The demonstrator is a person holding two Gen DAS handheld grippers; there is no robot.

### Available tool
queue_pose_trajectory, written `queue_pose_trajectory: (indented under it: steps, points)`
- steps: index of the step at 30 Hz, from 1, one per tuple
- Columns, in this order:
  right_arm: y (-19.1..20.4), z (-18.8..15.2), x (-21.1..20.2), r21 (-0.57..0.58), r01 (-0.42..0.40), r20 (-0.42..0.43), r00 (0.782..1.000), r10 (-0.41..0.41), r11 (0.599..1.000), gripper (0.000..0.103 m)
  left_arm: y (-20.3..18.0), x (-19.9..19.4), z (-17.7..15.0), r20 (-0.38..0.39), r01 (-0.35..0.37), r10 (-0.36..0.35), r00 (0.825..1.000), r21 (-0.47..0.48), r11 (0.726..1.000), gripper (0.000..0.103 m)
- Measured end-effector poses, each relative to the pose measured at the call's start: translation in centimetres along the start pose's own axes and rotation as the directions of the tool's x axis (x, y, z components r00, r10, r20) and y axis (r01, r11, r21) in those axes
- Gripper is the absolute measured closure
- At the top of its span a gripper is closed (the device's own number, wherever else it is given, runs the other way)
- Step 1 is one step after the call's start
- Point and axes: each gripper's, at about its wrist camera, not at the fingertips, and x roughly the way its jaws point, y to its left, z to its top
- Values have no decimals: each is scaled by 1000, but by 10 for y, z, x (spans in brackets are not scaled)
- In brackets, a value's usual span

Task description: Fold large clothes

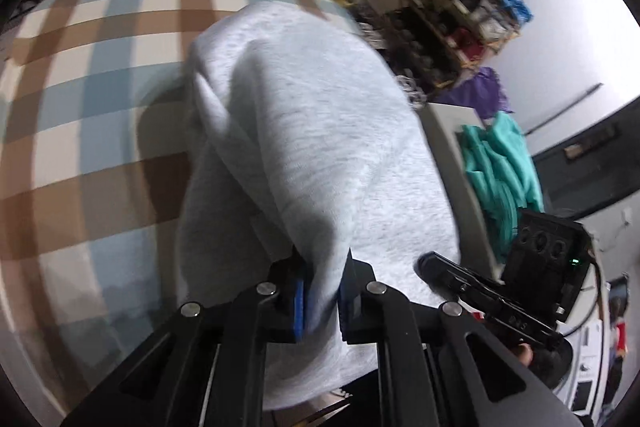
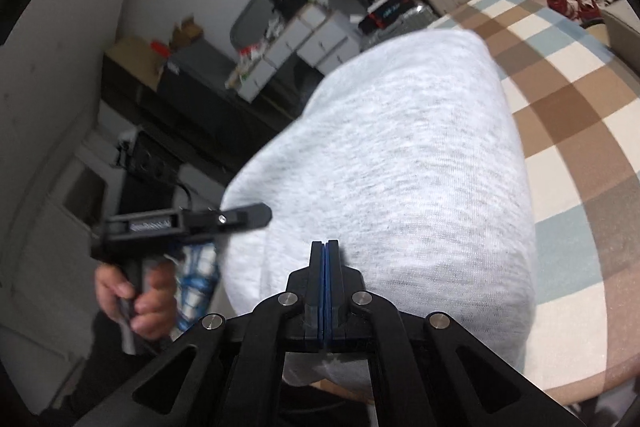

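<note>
Light grey heathered fleece garment (image 1: pixel 304 131) on brown-blue-cream checked surface (image 1: pixel 92 75). Left tongs (image 1: pixel 320 301) clamped on garment's near edge. Right tongs (image 2: pixel 326 267) fully closed at garment's near edge; cloth between pads not discernible. No legible writing.

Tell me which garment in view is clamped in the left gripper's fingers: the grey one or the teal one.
The grey garment: the left gripper pinches its near edge. The teal garment lies apart to the right, untouched.
</note>
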Motion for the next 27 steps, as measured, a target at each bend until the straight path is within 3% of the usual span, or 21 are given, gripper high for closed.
queue_pose_trajectory:
  steps: [2, 4, 7, 8, 11, 14, 16, 17, 19, 20, 21, 23, 24, 25, 27]
  points:
    - [10, 1, 15, -47, 27, -55, 998, -30, 998, 103, 14, 10, -7, -12, -43, 43, 999, -24, 999, 95]
    - [19, 1, 29, -93, 52, -112, 992, -62, 994, 103, 27, 22, -13, -6, -42, 42, 999, -73, 996, 93]
    - [30, 2, 43, -150, 105, -174, 976, -131, 983, 103, 43, 35, -19, 7, -40, 41, 999, -126, 991, 74]
    - [31, 3, 46, -164, 114, -192, 971, -145, 980, 103, 48, 36, -21, 23, -39, 43, 999, -148, 988, 63]
    - [29, 5, 48, -179, 124, -217, 963, -162, 976, 103, 51, 33, -23, 37, -61, 67, 997, -140, 988, 51]
    - [28, 6, 53, -198, 138, -242, 952, -185, 970, 103, 42, 23, -25, 43, -161, 167, 985, -110, 981, 48]
    - [30, 8, 58, -205, 154, -256, 945, -205, 967, 103, 28, 8, -27, 67, -268, 274, 959, -89, 959, 48]
    - [31, 9, 61, -215, 166, -265, 938, -221, 962, 103, 18, 0, -29, 94, -347, 353, 931, -75, 935, 48]
    - [33, 10, 63, -224, 181, -281, 929, -241, 958, 103, -5, -21, -41, 202, -501, 497, 844, -39, 865, 48]
    - [32, 12, 66, -222, 185, -292, 924, -246, 957, 103, -19, -29, -48, 250, -520, 506, 825, -13, 854, 48]
    - [31, 14, 68, -215, 185, -305, 920, -246, 959, 103, -26, -35, -55, 276, -491, 467, 840, 21, 871, 48]
    - [31, 15, 69, -208, 187, -328, 911, -248, 960, 103, -47, -35, -64, 279, -330, 293, 915, 98, 939, 48]
    - [31, 17, 70, -202, 185, -346, 905, -246, 962, 103, -54, -26, -67, 252, -261, 225, 941, 122, 958, 48]
    - [30, 19, 71, -192, 181, -359, 902, -241, 964, 103, -55, -15, -69, 231, -237, 201, 952, 140, 961, 48]
    - [27, 23, 69, -148, 160, -382, 901, -206, 976, 103, -48, 16, -67, 183, -264, 234, 955, 160, 951, 48]
